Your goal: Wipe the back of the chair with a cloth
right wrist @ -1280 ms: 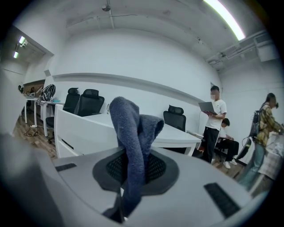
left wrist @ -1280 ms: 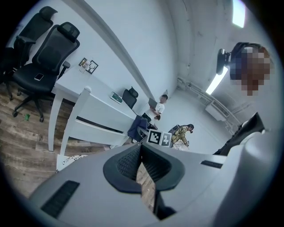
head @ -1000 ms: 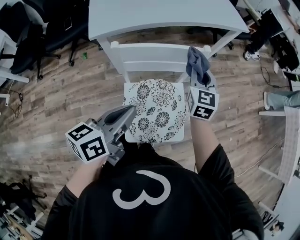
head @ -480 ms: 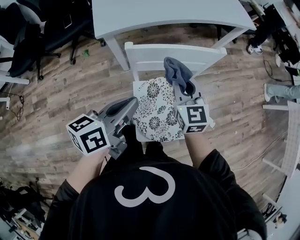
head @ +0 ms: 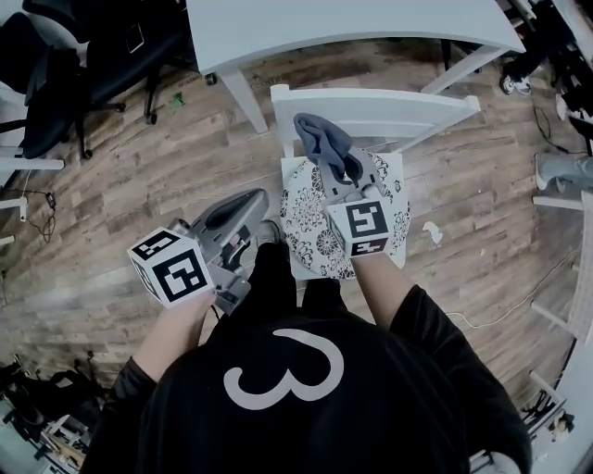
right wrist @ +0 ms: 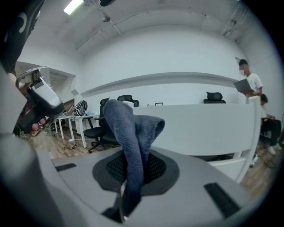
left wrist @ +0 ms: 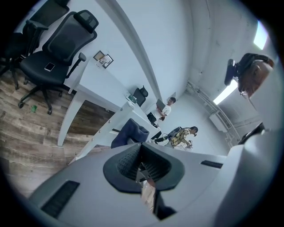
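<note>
Wood-plank floor (head: 139, 176) carries the white chair (head: 389, 106), table (head: 324, 23) and office chair (head: 51, 74).

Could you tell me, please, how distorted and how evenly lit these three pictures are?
Head view: mild wide-angle bowing of the table, with even light and sharp detail. Left gripper view: strong fisheye with black corners; a ceiling light blows out. Right gripper view: the same fisheye; the near cloth looms large at centre.

Cloth (head: 321, 141) and right hand-held gripper (head: 353, 178): along chair back (head: 417, 106), right end to left.

Left claw (head: 248, 204) closed (low), right claw (head: 355, 180) clamped
</note>
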Action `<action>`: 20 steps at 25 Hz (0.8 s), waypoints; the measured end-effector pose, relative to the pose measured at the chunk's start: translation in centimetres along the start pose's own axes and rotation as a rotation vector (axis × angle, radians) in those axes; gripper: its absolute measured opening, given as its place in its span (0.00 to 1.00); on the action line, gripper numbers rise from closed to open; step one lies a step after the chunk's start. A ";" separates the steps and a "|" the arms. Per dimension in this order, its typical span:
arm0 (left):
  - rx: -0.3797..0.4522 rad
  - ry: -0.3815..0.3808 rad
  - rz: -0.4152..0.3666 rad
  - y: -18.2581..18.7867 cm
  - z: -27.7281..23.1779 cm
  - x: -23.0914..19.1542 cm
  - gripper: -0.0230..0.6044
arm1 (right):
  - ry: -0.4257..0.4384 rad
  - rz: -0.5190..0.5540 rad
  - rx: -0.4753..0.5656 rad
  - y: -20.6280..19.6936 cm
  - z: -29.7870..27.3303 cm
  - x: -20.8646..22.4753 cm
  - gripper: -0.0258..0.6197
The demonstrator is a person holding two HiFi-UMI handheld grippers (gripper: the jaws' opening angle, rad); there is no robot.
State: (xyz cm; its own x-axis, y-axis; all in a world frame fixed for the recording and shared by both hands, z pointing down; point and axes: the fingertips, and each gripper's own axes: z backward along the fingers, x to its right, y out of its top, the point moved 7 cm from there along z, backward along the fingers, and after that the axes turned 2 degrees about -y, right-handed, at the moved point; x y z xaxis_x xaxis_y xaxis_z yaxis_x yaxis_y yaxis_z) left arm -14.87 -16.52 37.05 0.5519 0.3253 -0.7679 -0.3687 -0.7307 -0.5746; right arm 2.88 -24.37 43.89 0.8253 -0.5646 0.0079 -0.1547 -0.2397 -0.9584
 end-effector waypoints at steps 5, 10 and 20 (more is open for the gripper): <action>-0.036 0.000 0.012 -0.2 0.2 -1.2 0.06 | -0.027 -0.022 -0.017 -1.1 -2.1 -0.9 0.10; -0.056 -0.001 0.019 -0.2 0.4 -2.2 0.06 | -0.058 -0.075 -0.036 -1.6 -3.6 -1.3 0.10; -0.041 0.013 0.049 -0.4 1.0 -3.3 0.06 | -0.082 -0.093 -0.050 -1.4 -5.5 -2.1 0.10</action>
State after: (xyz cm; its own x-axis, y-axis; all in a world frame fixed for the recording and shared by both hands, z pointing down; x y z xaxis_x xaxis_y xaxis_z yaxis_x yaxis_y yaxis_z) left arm -17.32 -16.67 39.54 0.5434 0.2810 -0.7910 -0.3647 -0.7697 -0.5240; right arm -1.64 -27.20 46.78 0.8789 -0.4719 0.0703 -0.1008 -0.3276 -0.9394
